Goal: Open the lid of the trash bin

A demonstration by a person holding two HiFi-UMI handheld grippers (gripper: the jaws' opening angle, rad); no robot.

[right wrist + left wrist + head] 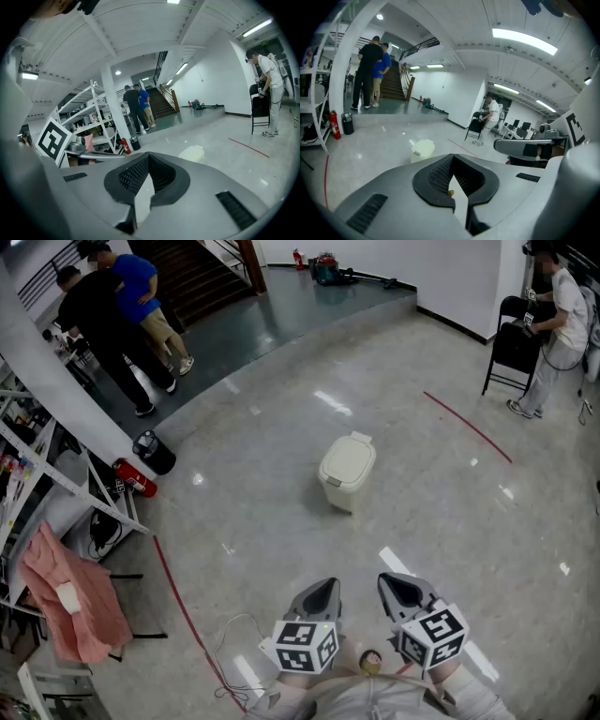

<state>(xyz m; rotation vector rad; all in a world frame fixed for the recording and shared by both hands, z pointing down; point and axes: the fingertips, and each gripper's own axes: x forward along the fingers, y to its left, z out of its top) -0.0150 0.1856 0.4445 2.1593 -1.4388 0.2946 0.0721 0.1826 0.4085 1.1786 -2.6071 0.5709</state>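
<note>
The trash bin point(347, 472) is small and cream-coloured, and it stands alone on the grey polished floor with its lid down. It also shows in the left gripper view point(423, 149) and in the right gripper view point(192, 153). Both grippers are held low and close to the body, well short of the bin. My left gripper point(324, 587) point(452, 159) has its jaws together with nothing between them. My right gripper point(392, 581) point(149, 157) is beside it, also shut and empty.
White shelving point(37, 474), a pink cloth point(70, 601), a red fire extinguisher point(136, 479) and a black can point(155, 452) line the left. Two people point(112, 315) stand by the stairs. A person point(553, 324) and black chair point(514, 348) are far right. Red tape point(467, 426) crosses the floor.
</note>
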